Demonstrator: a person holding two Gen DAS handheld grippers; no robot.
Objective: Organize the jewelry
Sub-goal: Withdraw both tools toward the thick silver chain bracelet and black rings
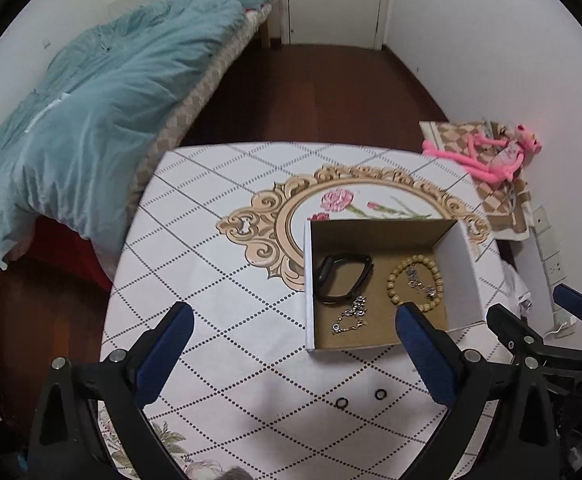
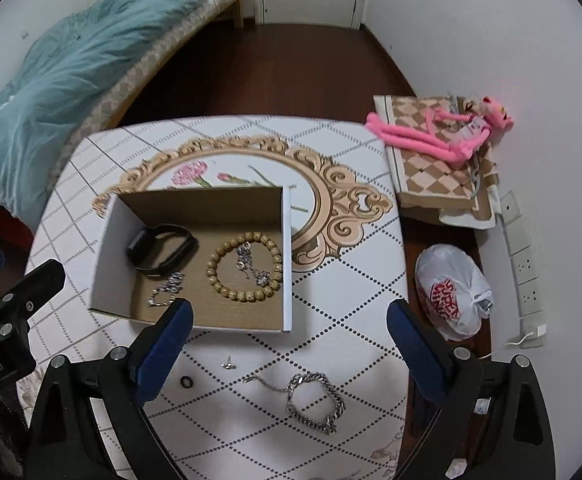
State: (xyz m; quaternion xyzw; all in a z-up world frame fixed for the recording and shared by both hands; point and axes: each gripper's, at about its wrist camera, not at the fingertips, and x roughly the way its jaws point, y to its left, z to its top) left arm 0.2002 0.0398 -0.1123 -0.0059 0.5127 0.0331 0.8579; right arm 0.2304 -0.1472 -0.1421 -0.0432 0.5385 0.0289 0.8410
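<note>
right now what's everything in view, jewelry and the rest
cardboard box: 1, white outside, brown inside, open, on the table
black wristband: 1, in the box, left side
wooden bead bracelet: 1, tan, in the box, right side
small silver chain pieces: 2, one inside the bead ring, one at the box's near left
silver curb-chain bracelet: 1, on the table, near the box
small black rings: 2, on the table, second at
silver stud: 1, on the table
patterned tablecloth: 1, white with gold frame print
pink plush toy: 1, on a checked bag
white plastic bag: 1, floor right
teal duvet: 1, on the bed
left gripper: open, empty
right gripper: open, empty
</note>
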